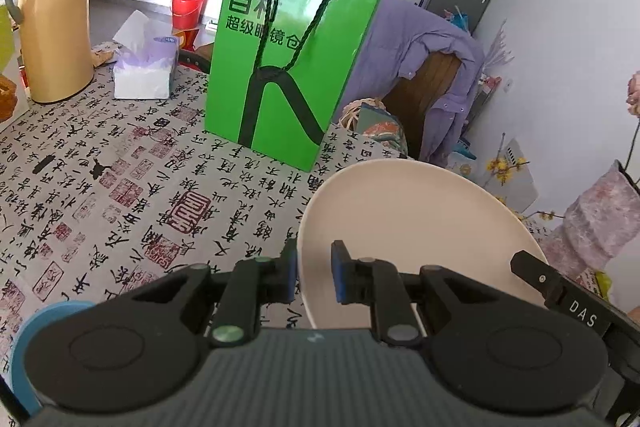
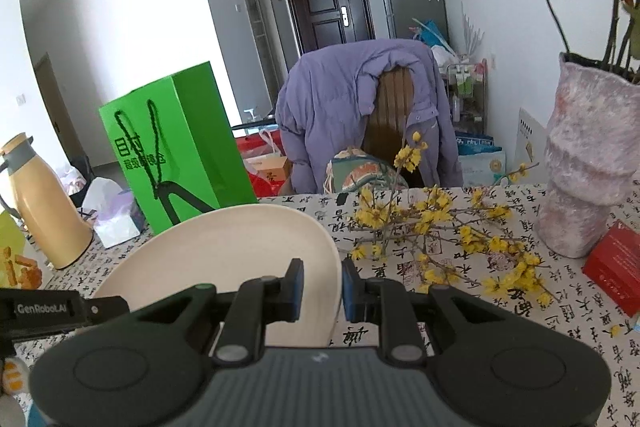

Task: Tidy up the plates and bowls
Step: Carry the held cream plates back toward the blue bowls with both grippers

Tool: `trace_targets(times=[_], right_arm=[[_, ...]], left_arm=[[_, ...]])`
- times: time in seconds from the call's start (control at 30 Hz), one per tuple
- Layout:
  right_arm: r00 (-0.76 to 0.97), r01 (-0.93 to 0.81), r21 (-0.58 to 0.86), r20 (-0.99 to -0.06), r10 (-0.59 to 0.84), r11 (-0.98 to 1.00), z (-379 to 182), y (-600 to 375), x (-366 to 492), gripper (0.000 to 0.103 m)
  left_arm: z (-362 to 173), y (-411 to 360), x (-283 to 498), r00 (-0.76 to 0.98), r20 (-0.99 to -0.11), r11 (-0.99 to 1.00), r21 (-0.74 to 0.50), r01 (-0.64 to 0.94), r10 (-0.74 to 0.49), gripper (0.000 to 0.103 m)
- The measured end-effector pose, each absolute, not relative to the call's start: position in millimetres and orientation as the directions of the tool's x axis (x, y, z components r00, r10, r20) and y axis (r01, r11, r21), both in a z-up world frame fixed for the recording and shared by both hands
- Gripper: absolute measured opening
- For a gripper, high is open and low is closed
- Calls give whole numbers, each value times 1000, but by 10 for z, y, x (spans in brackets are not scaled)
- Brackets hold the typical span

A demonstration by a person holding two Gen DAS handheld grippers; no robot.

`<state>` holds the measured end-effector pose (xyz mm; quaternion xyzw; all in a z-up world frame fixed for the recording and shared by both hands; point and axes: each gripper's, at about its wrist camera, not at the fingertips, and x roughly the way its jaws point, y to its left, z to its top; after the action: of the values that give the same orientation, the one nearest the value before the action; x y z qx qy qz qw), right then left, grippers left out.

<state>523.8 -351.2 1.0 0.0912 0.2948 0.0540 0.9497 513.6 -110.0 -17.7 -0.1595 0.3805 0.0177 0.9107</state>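
Here, both tongs are gripping one cream plate (image 1: 408, 223) above the table (image 1: 120, 187): the left tongs (image 1: 314, 277) are pinching its 9 o'clock rim, the right tongs (image 2: 322, 285) its 3 o'clock rim, with a green bag (image 1: 292, 55) standing at 12 o'clock.

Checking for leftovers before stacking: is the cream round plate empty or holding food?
Empty. The cream round plate's upper face is bare in both wrist views, while the left gripper and right gripper pinch opposite rims.

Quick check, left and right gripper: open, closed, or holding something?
Left gripper: closed on the left rim of the cream plate.
Right gripper: closed on the same plate's right rim.
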Motion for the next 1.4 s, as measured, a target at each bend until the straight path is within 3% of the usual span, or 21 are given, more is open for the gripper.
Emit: trace_targets(times=[1.4], right_arm=[[886, -41, 190, -447, 123, 981, 458, -3513, 3929, 19]], left_arm=[[301, -1080, 4007, 770, -619, 952, -303, -51, -155, 17]])
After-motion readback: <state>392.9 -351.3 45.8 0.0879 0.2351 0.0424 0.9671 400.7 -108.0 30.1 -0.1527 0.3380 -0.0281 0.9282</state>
